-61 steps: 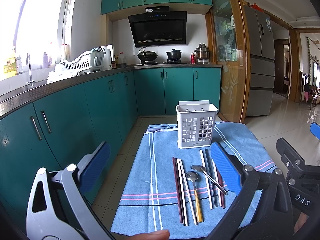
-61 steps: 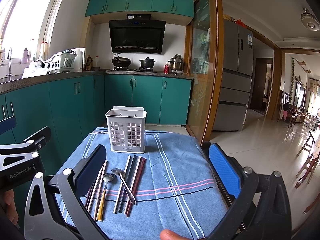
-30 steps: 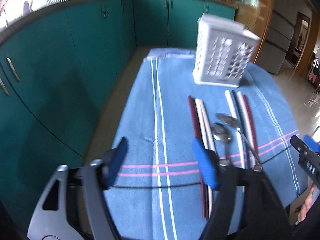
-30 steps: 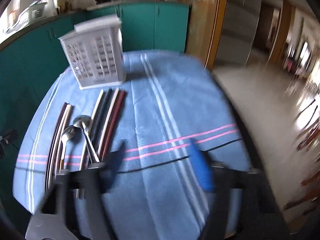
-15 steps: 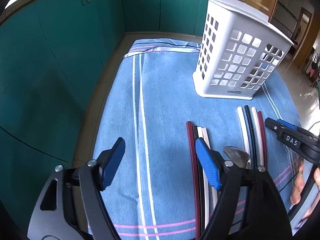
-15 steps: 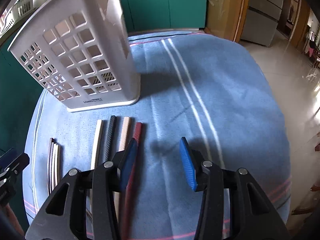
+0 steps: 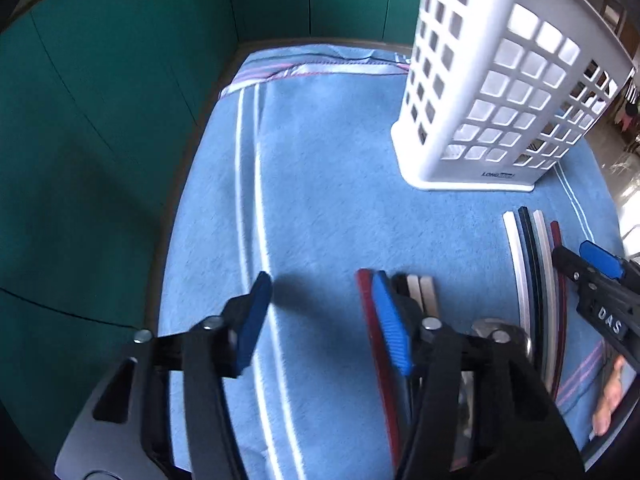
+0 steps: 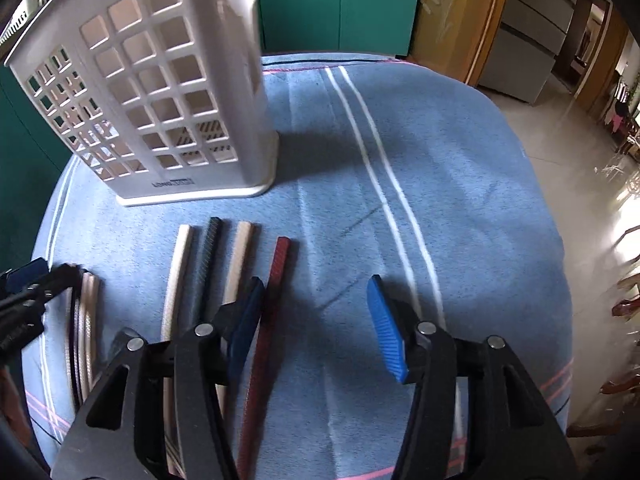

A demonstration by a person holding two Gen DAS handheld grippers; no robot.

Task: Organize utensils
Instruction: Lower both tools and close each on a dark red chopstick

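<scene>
Chopsticks (image 8: 208, 264): four by right gripper (image 8: 316, 320), jaws opening, empty | several by left gripper (image 7: 324, 320), closing, empty | spoon (image 7: 496, 332): partly hidden | one white holder (image 7: 500, 92) on blue cloth (image 7: 320, 184)

1. Stood along the back and left: teal cabinets (image 7: 120, 100).
2. Shone with daylight at right: pale tiled floor (image 8: 580, 168).
3. Rose behind: wooden-framed glass door (image 8: 452, 12), grey fridge (image 8: 532, 40).

Both grippers, left gripper (image 7: 320, 320) and right gripper (image 8: 316, 320), are built of black arms, silver screws and ribbed blue pads (image 8: 386, 330); white "DAS" lettering is printed on one.
</scene>
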